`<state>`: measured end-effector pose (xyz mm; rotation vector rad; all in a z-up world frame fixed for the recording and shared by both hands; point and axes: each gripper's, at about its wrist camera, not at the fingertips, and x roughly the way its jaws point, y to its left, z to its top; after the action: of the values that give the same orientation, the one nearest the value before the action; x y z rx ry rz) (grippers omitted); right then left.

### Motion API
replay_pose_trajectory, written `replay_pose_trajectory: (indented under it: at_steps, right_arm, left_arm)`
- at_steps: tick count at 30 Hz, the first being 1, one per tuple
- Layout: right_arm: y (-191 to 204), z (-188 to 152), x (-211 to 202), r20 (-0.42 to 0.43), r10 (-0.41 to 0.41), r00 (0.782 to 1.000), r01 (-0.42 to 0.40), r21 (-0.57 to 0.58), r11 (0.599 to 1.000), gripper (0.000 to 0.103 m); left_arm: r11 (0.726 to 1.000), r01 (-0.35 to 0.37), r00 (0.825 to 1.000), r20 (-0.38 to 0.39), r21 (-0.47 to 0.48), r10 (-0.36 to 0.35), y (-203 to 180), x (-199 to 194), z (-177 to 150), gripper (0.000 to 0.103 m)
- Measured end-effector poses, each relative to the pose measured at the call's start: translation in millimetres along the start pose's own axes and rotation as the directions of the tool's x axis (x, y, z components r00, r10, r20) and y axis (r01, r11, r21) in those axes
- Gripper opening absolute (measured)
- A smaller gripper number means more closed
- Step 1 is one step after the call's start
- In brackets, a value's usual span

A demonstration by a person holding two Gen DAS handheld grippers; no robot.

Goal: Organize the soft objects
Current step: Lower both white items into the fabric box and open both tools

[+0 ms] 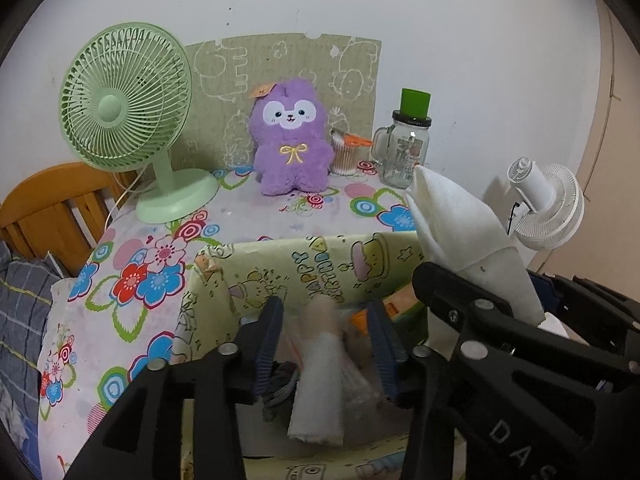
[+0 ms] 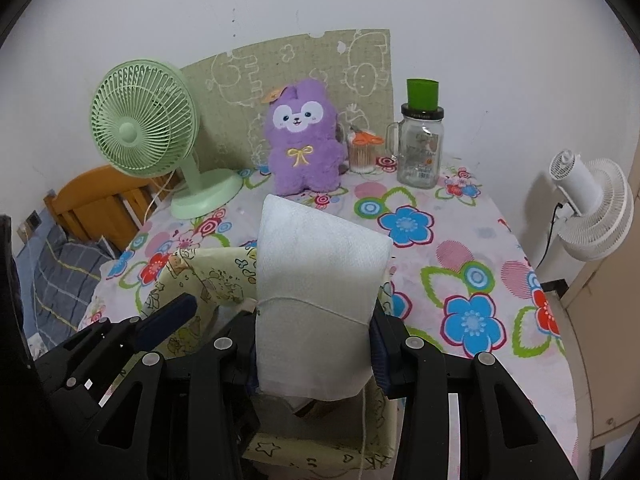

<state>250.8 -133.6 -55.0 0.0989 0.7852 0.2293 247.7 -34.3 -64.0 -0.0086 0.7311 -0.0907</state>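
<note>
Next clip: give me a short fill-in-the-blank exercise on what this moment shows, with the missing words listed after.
1. The plush toy at the back of the table is ____ in colour.
2. The right gripper is shut on a folded ____ cloth.
3. The left gripper hangs over the yellow-green ____ with cartoon prints.
4. The desk fan left of the plush toy is ____.

Missing words: purple; white; box; green

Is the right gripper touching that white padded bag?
Touching: the right wrist view shows the right gripper with both jaws pressed against the white padded bag.
</note>
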Motion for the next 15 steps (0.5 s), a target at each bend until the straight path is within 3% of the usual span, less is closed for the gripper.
replay_pose_trajectory:
  at_steps: [2,5,15]
  right_arm:
    - [3,0,3,-0.004,0.006,1.0,-0.006,-0.004,1.0,0.045]
    - [7,0,9,-0.015,0.013,1.0,-0.013,0.001,1.0,0.045]
    - [24,-4,23,-0.056,0.038,0.998,-0.039,-0.013,0.999,0.05]
  left_arm:
    - [1.0,-0.014,1.0,0.005,-0.003,0.014,2,-1,-1,0.066]
    - [1.0,-0.005,1.0,0.005,-0.01,0.005,5,-4,-3,0.073]
    - [0.999,-0.031,0.999,-0.019,-0.017,0.031,21,-4,-12,0.083]
